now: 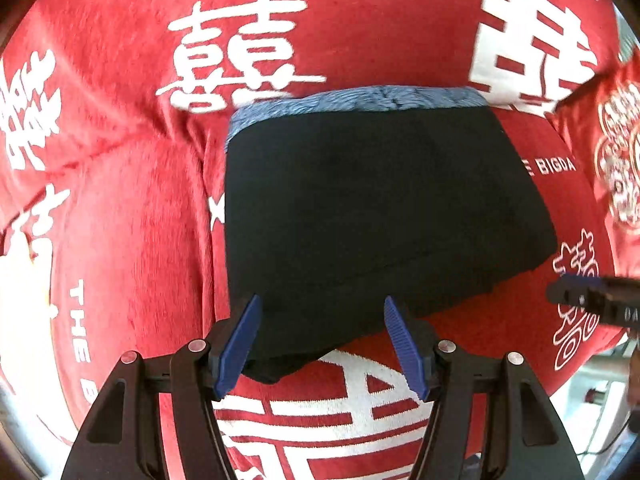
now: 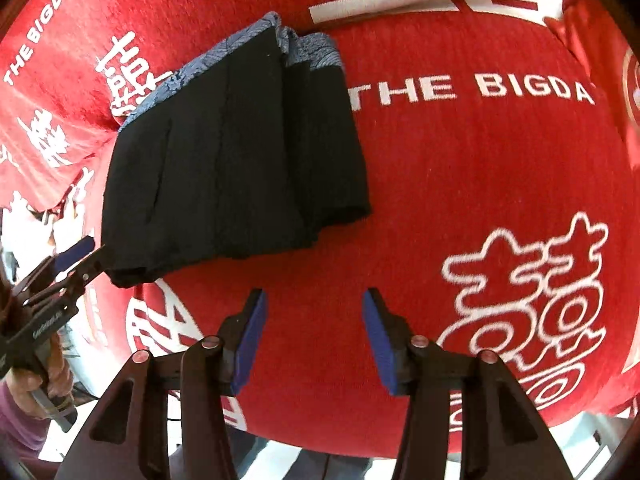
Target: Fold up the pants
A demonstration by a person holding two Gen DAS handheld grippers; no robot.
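The black pants [image 1: 380, 216] lie folded into a compact stack on the red cloth, with the blue patterned waistband [image 1: 360, 100] at the far end. My left gripper [image 1: 322, 302] hangs open over the near edge of the stack, and its blue pads do not press on the fabric. In the right wrist view the pants [image 2: 240, 152] sit up and to the left. My right gripper [image 2: 314, 294] is open above bare red cloth, a little off the stack's near right corner, with nothing between its fingers. Each gripper shows in the other's view: the right gripper [image 1: 592, 296], the left gripper [image 2: 76, 256].
A red cloth [image 2: 460, 200] printed with white characters and "THE BIGDA" covers the whole surface. Its edge drops off at the near side [image 2: 360, 452]. A person's hand [image 2: 36, 380] holds the left gripper. A red patterned piece [image 1: 616, 152] rises at the far right.
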